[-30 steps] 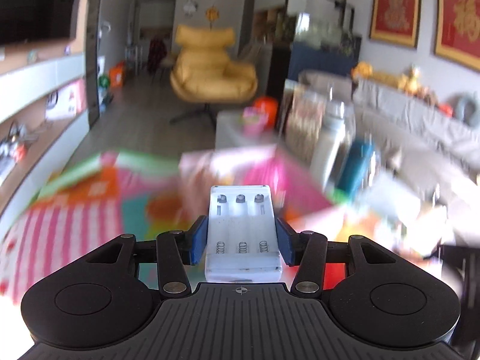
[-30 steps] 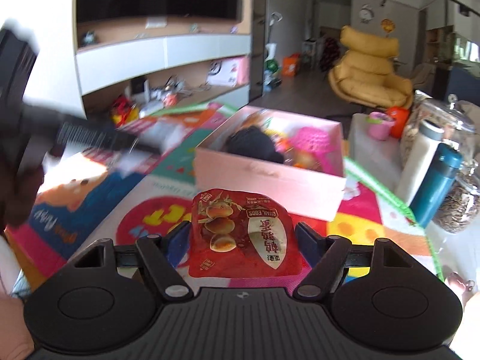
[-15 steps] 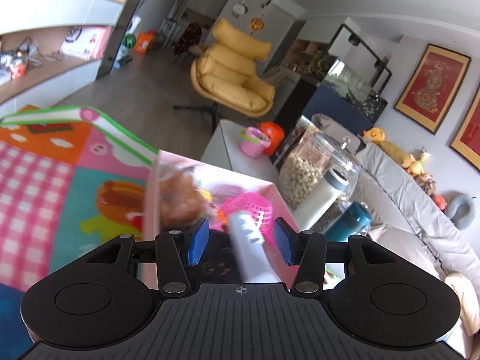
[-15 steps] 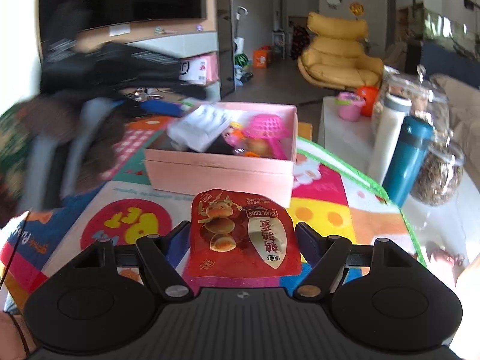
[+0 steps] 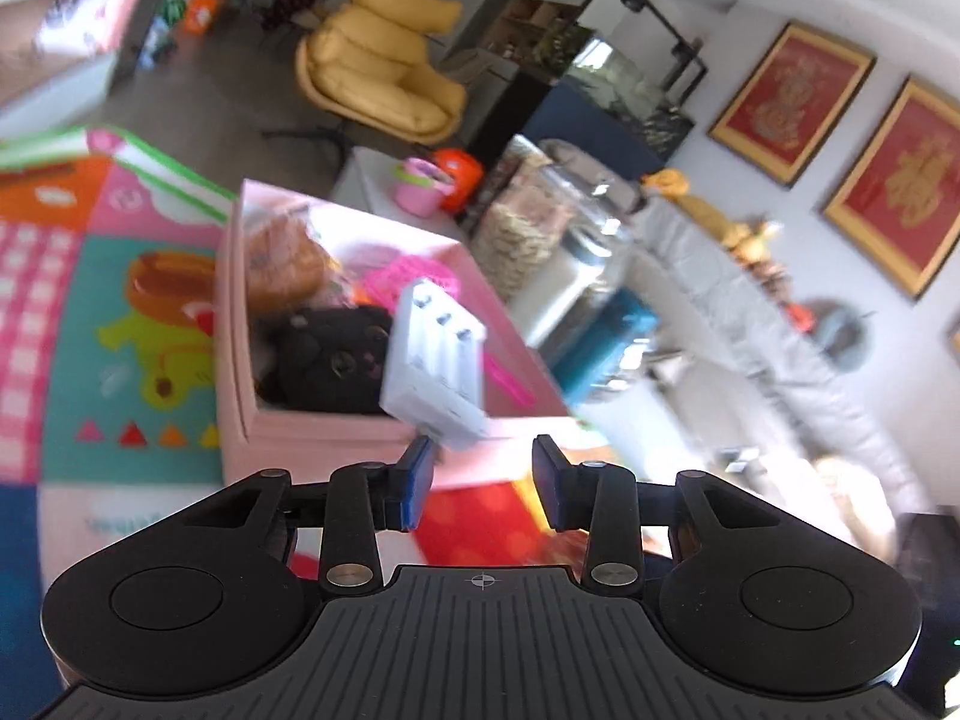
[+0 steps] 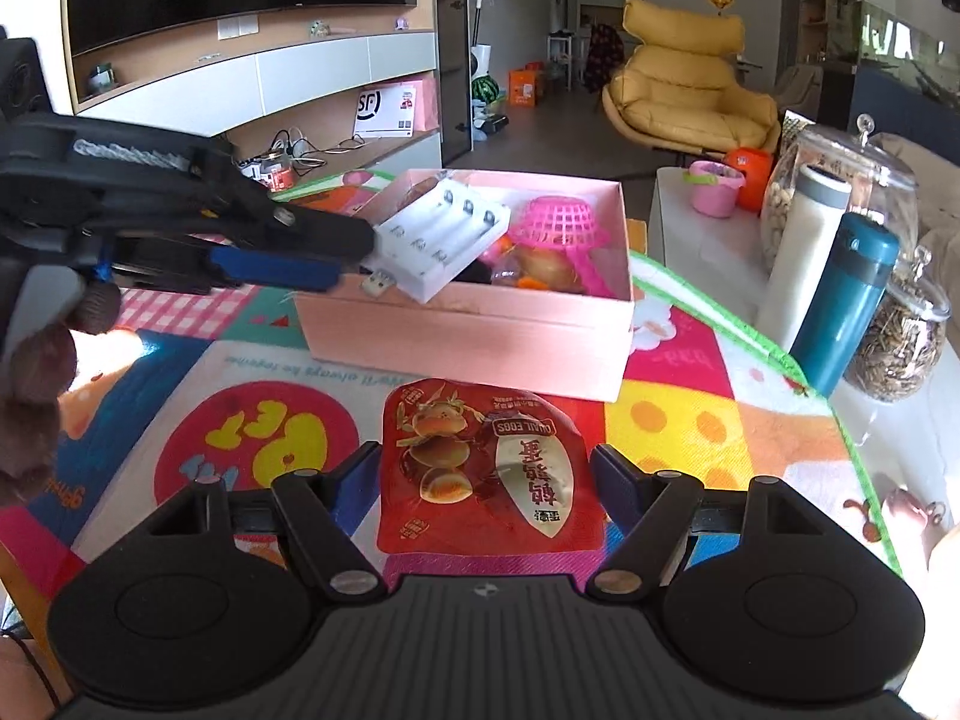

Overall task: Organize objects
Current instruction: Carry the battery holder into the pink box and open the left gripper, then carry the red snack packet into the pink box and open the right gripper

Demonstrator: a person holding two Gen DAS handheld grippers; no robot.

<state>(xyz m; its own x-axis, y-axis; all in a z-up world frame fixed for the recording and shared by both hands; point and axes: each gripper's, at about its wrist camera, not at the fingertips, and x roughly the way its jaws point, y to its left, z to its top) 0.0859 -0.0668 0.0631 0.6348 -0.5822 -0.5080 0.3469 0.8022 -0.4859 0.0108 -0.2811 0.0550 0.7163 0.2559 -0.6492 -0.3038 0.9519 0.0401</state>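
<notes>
Left hand-held gripper (image 5: 483,474) is spread, white battery charger (image 5: 437,369) tipping over the pink box (image 6: 468,336)'s near-left corner, so next the right hand-held gripper (image 6: 486,471), pinching the quail egg pouch (image 6: 483,468), probably drops that in too.

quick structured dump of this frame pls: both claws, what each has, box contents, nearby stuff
left claw: open, holds nothing
right claw: shut on quail egg packet
white battery charger: tilted over the near rim of the pink box, just beyond the left claw's tips
box contents: pink mesh basket, black plush toy, other items unclear
surface: colourful play mat
right of box: teal bottle, white bottle, glass jars
</notes>
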